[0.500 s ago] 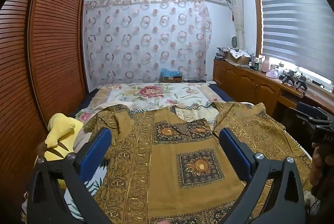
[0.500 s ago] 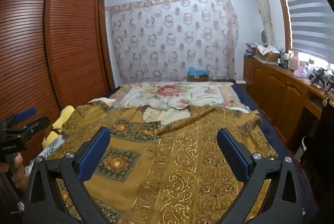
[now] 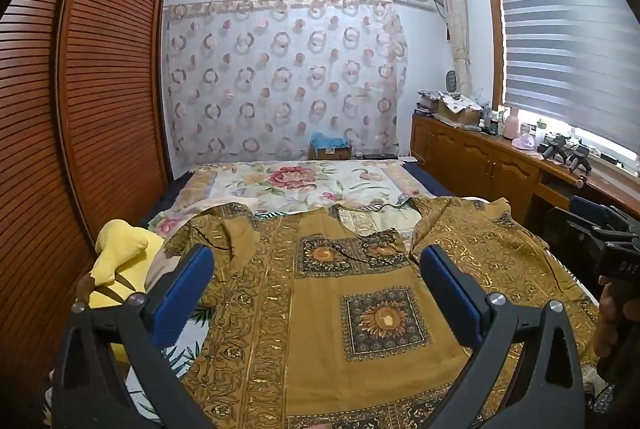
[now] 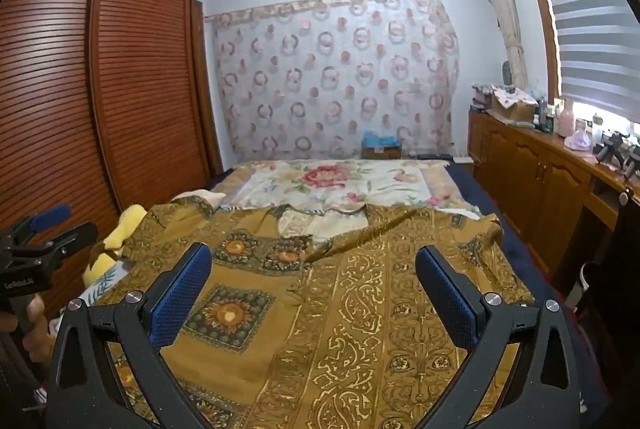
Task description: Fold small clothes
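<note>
Mustard-gold cloth, printed with dark scrolling borders and square sunflower medallions, fills the near half of the bed: the shirt (image 3: 352, 309) lies spread flat, front up, its pale inner neckline showing at the far end and both short sleeves thrown out to the sides. The fabric looks thin and soft, with a few shallow creases near the left sleeve. My left gripper (image 3: 316, 293) hangs above the shirt's middle with its blue, rubbery, dimpled pads spread wide, nothing between them. My right gripper (image 4: 312, 289) hovers over the shirt's right half, likewise wide apart and holding nothing.

Under the shirt lies a floral bedspread (image 3: 296, 185), cream with pink blooms. A yellow plush toy (image 3: 116, 261) sits at the bed's left edge, half hidden behind my left finger. The shirt's hem is cut off by the lower frame edge and the black gripper arms, so I cannot tell how it lies there.
</note>
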`<control>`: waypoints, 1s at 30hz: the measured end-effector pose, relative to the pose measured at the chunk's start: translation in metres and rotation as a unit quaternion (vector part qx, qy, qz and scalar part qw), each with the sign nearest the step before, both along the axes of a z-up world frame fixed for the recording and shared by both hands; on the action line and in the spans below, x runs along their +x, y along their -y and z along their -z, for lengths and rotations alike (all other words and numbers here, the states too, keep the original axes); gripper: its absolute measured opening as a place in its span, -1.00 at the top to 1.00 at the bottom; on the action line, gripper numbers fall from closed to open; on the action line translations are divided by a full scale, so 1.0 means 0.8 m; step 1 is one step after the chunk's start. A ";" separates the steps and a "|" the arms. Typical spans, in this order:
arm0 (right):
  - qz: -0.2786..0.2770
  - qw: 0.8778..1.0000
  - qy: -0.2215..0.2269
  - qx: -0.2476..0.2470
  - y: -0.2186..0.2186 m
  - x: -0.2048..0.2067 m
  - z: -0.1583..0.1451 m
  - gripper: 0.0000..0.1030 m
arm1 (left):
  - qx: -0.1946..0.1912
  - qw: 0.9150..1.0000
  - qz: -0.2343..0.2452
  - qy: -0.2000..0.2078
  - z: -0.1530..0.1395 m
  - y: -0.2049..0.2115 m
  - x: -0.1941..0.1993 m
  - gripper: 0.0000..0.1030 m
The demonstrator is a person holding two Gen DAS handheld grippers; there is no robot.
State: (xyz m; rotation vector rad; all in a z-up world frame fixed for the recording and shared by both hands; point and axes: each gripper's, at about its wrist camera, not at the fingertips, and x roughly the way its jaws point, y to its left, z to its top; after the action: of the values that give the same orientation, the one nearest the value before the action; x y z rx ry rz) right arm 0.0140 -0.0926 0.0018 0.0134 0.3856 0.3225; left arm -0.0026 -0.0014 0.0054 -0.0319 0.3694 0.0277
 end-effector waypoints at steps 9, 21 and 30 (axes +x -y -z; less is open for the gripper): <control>-0.002 1.000 0.002 0.003 0.000 -0.003 0.000 -1.00 | 0.001 1.000 0.000 0.000 -0.002 0.000 0.000 -1.00; -0.001 1.000 0.003 0.004 -0.005 -0.004 0.001 -1.00 | 0.003 1.000 -0.001 0.002 -0.009 -0.001 -0.002 -1.00; -0.001 1.000 0.003 0.005 -0.009 -0.004 0.002 -1.00 | 0.004 1.000 -0.002 0.004 -0.019 -0.012 -0.004 -1.00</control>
State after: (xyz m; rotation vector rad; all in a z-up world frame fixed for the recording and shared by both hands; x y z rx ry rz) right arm 0.0105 -0.0853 0.0001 0.0212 0.3787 0.3264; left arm -0.0057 0.0084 0.0204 -0.0251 0.3612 0.0331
